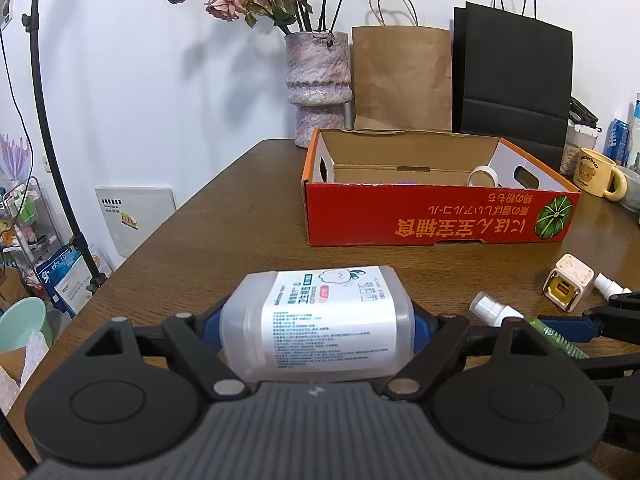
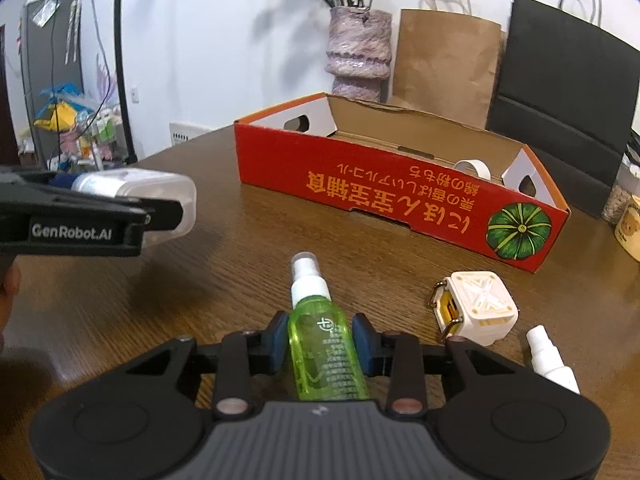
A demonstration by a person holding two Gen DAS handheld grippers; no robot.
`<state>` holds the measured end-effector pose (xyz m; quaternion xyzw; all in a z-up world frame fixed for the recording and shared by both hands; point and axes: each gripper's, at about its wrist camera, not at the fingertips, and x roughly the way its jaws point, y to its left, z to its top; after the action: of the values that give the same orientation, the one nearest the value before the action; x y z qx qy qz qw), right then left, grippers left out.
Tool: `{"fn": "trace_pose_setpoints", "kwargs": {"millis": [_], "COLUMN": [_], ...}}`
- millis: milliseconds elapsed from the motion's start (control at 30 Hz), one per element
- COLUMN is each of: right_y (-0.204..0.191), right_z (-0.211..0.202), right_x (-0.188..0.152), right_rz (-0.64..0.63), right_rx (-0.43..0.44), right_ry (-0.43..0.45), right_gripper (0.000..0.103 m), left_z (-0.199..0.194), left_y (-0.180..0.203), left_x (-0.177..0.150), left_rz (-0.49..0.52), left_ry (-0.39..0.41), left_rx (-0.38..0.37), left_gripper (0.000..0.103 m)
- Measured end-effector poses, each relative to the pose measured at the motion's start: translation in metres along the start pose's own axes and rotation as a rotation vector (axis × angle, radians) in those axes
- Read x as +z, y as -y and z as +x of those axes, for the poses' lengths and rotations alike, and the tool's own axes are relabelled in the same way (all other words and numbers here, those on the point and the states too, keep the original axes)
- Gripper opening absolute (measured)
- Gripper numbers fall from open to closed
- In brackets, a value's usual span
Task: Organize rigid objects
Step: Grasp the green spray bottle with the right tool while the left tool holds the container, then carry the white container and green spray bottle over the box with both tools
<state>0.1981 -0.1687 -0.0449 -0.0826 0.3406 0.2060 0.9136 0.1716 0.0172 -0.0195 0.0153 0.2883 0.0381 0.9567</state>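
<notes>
Left gripper [image 1: 316, 322]: clamps tub [image 1: 316, 320] between fingers. Right gripper [image 2: 320, 344]: clamps green bottle [image 2: 324, 352]. Ahead: box [image 2: 400, 188] holding tape [image 2: 474, 168]. Right of fingers, unsorted: cube [image 2: 476, 308], white bottle [image 2: 550, 360]. Task appears early.

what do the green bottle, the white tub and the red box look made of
Green bottle: likely clear glossy plastic, since light passes through it. White tub: frosted, translucent plastic with a paper-like label. Red box: printed cardboard, brown and matte inside.
</notes>
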Motion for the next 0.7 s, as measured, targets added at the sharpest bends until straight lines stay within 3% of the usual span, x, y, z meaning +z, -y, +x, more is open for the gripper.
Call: {"fn": "trace_pose_setpoints", "kwargs": {"millis": [700], "right_y": [0.01], "right_z": [-0.029], "right_x": [0.012], "right_rz": [0.086], "right_rx": [-0.023], "right_ry": [0.157], "right_gripper": [0.031], "left_z": [-0.012], "left_y": [0.009], "left_x": [0.017], "left_rz": [-0.005], "left_ry": [0.055], "left_rx": [-0.03], "left_gripper": [0.084]}}
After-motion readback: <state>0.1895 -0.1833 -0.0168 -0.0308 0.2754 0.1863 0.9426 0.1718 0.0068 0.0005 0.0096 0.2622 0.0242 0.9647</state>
